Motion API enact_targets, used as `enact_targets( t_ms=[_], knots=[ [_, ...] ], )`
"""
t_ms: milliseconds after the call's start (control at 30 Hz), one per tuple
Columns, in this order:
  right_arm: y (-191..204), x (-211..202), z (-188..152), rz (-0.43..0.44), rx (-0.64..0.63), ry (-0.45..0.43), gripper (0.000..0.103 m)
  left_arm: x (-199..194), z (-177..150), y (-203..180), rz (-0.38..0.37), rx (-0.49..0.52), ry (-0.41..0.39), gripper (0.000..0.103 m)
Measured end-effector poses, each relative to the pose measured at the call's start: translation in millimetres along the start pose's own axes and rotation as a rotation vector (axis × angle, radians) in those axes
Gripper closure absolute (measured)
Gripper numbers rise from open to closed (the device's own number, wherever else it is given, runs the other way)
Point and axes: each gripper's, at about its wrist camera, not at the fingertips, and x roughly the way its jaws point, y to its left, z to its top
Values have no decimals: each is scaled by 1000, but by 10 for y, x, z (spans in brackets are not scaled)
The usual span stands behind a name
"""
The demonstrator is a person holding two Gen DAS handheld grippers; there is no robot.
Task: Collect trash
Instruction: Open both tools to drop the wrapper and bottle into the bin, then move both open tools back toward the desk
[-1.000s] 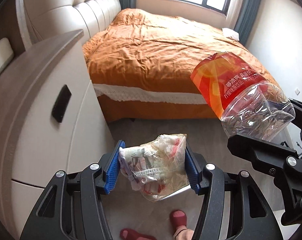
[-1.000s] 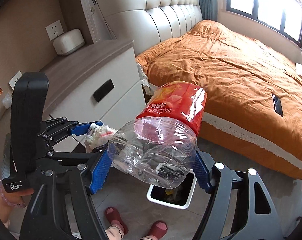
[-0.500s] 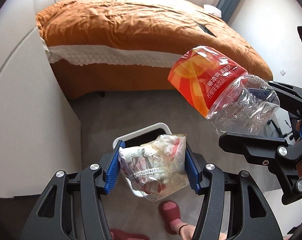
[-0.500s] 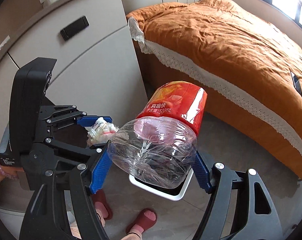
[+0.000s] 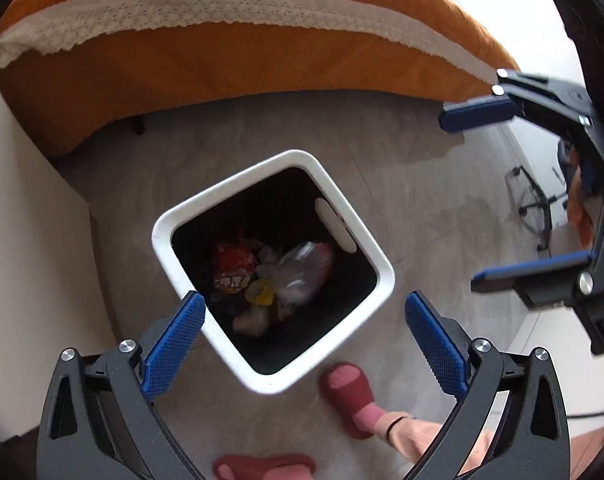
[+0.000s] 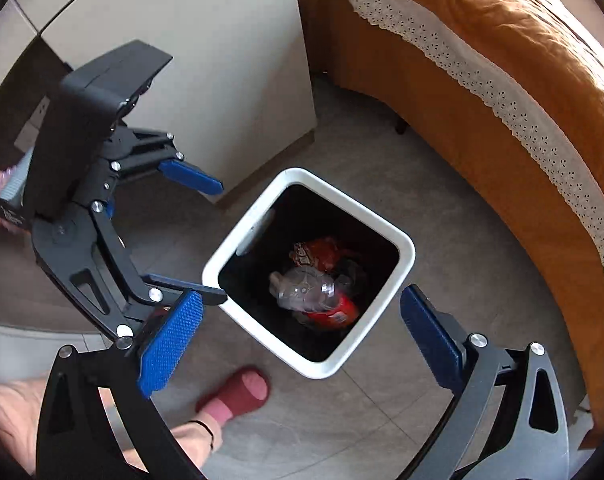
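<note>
**Both grippers spread wide over the white bin, trash lying inside**

The clear crushed plastic bottle with a red label (image 6: 315, 300) lies at the bottom of the white square plastic waste bin with a black inside (image 6: 405, 248); its label carries white characters too blurred to read. Beside it in the left wrist view rests the crumpled clear plastic bag of wrappers (image 5: 302, 268), next to a red snack packet (image 5: 234, 268) with pale lettering that cannot be made out.

The left gripper (image 5: 302, 320), low in its own frame, has just been opening its jaws and now holds them wide with nothing between the blue pads. The right gripper (image 6: 302, 320) has done the same and is likewise empty. Each straddles a corner of the bin from above without touching the rim.

The bin stands on a grey tiled floor (image 6: 441, 200), with open floor all around it. A pale cabinet (image 6: 222, 60) fills the upper left of the right wrist view, and an orange bedspread with a white lace border (image 6: 501, 80) runs down the right. A person's feet in dark red slippers (image 5: 347, 388) stand just below the bin.
</note>
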Motion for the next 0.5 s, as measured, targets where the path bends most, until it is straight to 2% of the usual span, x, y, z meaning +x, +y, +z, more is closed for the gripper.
enact_targets(
  t_ms=[267,367,500],
  knots=[
    [127,-223,7,-8,-23,3,4,-343,-43,-96,33,57,11,5],
    [227,-426,46,-3,-20,-10,4,-613,-36,-173,43,51,-3,5],
    [419,-843,160,5,-29,-49,4,-1134,-29,-311,102,59,-48,5]
  ],
)
